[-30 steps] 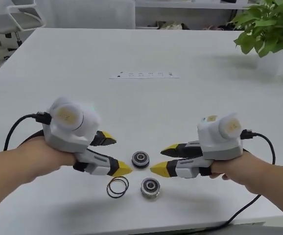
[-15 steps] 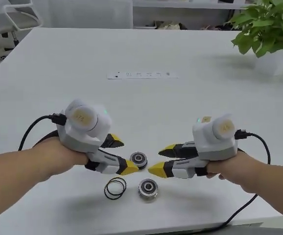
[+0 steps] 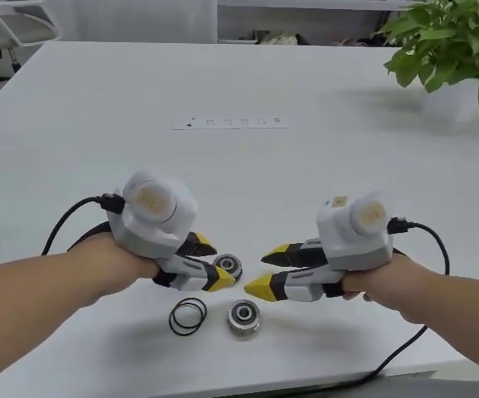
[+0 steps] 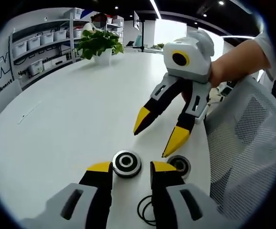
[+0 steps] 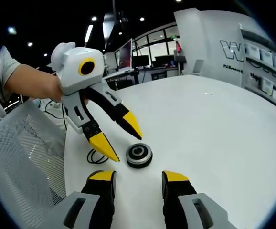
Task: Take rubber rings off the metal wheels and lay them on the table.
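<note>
One wheel [image 3: 229,266] lies on the table [image 3: 306,166], half hidden by the left gripper [image 3: 215,263], jaws apart beside it. The second wheel [image 3: 244,316] sits near loose rings [image 3: 188,316]. The right gripper [image 3: 262,270] hovers wide, empty. Whether the wheels carry rings is unclear.

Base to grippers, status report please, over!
Left hand-held gripper open, tips at far wheel. Right hand-held gripper open, empty, pointing close opposite. Loose rubber rings on table beside near wheel.
</note>
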A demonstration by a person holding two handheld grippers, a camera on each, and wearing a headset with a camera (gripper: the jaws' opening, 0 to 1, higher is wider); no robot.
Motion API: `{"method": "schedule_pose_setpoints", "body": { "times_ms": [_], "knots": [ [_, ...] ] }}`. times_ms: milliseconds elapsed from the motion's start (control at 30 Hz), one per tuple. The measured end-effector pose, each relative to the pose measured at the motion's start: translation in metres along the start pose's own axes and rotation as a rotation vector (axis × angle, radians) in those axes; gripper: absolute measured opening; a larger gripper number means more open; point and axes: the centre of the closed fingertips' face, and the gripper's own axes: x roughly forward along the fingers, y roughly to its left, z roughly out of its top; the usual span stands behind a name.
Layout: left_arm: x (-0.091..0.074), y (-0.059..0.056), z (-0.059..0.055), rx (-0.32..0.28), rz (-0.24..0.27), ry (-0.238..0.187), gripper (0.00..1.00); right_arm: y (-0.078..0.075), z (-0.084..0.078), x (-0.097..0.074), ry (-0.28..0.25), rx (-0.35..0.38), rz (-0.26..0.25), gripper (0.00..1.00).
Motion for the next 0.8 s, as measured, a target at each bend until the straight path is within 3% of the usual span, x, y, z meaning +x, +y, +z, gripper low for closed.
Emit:
{"method": "schedule_pose_setpoints", "body": {
  "times_ms": [800],
  "knots": [
    [0.0077, 0.0060, -0.0013, 0.034, 0.036, 0.027, 0.08, 0.0000, 0.0046, 0.0080, 0.000, -0.009, 0.011, 0.36]
  ]
}}
